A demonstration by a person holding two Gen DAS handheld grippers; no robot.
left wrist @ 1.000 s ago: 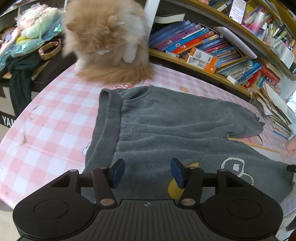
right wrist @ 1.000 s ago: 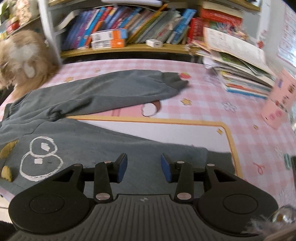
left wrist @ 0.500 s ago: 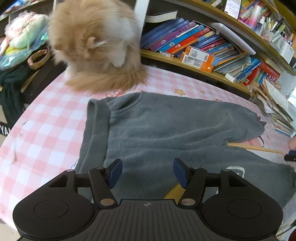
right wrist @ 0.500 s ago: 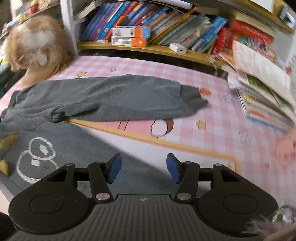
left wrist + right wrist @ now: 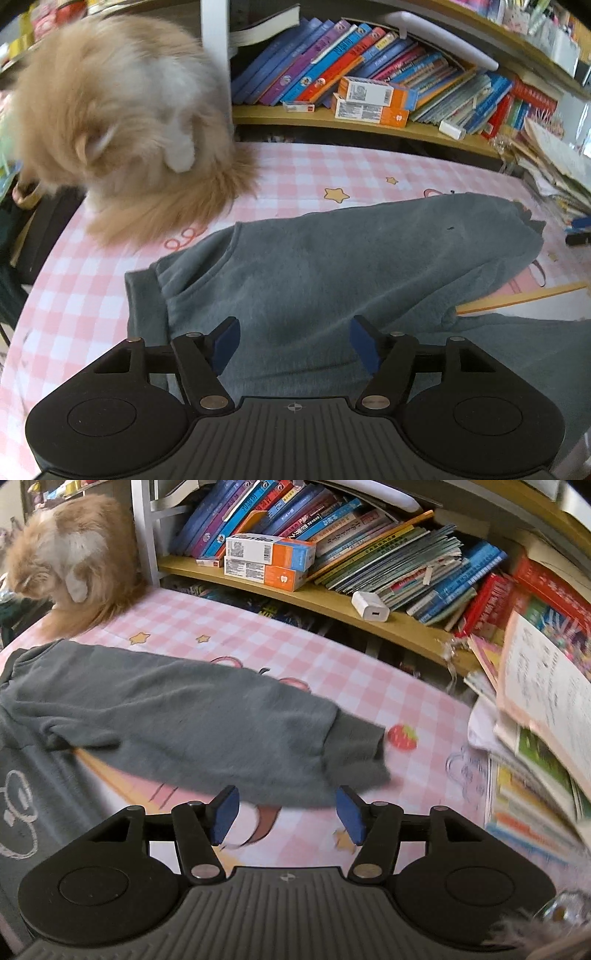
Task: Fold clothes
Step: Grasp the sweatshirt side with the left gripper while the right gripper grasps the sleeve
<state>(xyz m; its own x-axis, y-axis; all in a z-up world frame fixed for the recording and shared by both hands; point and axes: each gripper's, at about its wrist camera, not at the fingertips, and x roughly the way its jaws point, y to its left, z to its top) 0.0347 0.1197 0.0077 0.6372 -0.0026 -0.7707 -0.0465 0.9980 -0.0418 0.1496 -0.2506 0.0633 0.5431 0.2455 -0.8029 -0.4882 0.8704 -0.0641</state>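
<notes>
Hand-held gripper [image 5: 293, 345] near fluffy cat [image 5: 122, 122]

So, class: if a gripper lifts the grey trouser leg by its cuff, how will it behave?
The trouser leg would probably droop: it lies limp and creased. Its fuzzy cloth looks easy to grip. It likely drags along the checked cloth rather than sliding freely.

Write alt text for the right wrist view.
The open right gripper hovers over the cuff end of a grey garment's sleeve, spread on a pink checked table. A fluffy cat sits at the far left, below a shelf of books.
</notes>
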